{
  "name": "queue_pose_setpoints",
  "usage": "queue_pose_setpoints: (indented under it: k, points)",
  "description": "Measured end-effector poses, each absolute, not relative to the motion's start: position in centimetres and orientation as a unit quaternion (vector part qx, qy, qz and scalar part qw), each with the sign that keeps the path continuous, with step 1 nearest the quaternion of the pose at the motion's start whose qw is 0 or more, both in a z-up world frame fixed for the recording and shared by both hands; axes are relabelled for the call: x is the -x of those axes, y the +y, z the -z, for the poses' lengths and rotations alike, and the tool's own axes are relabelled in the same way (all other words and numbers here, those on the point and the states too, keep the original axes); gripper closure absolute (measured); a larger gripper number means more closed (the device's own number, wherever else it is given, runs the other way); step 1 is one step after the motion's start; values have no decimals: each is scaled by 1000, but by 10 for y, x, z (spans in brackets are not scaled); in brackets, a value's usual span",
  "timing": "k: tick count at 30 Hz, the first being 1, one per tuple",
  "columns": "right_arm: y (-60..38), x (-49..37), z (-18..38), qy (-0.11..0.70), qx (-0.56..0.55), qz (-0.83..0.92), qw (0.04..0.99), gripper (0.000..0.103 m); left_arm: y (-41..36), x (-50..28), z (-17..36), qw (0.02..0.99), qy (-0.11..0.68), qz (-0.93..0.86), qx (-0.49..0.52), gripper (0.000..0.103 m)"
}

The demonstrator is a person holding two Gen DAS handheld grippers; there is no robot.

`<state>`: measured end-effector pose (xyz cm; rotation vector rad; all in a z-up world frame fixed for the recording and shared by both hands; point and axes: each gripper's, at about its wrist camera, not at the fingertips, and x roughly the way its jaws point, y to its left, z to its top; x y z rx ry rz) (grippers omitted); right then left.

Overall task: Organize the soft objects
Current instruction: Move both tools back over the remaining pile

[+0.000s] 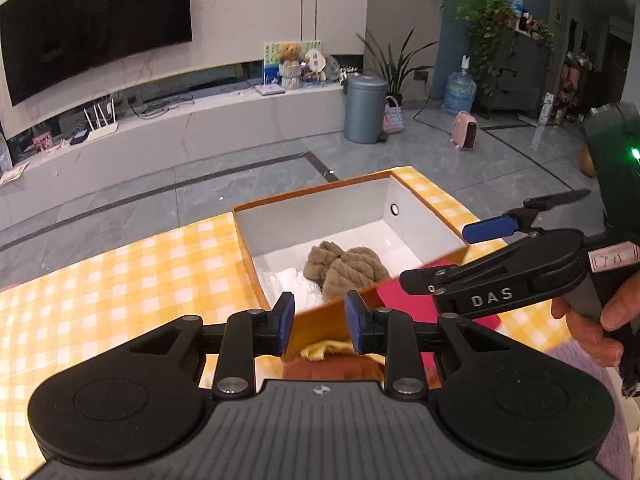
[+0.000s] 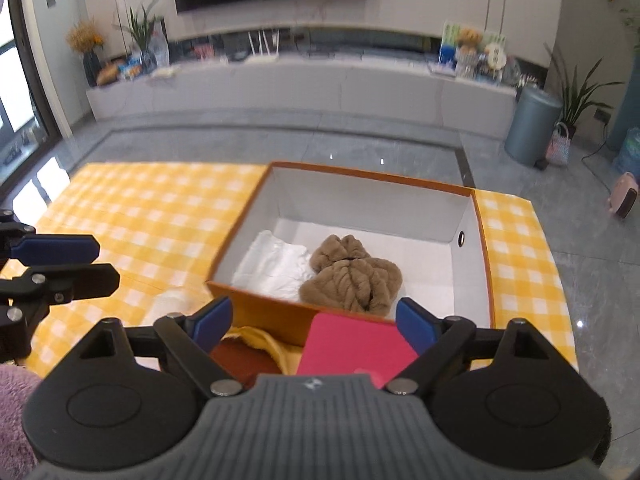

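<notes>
left gripper jaws part-spread, empty | right gripper jaws wide, empty | brown plush in box

You see the orange box with white walls lying open at mid-frame. Inside, low against its near wall, a fluffy brown plush piece lies bunched, touching a crumpled white cloth to its left.
</notes>
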<state>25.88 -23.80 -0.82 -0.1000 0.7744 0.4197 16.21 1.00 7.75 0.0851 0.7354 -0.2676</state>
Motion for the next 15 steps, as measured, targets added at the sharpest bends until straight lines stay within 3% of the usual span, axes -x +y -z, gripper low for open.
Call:
queue_pose_setpoints:
  k: [9,15]
  points:
    - [-241,-159,67,313,-9,-198,929,17,44,-95,-25,941,325,88,28,61]
    - [-222,-140,109,331,0,-211,920,20,49,-86,29,928,364,65,42,60]
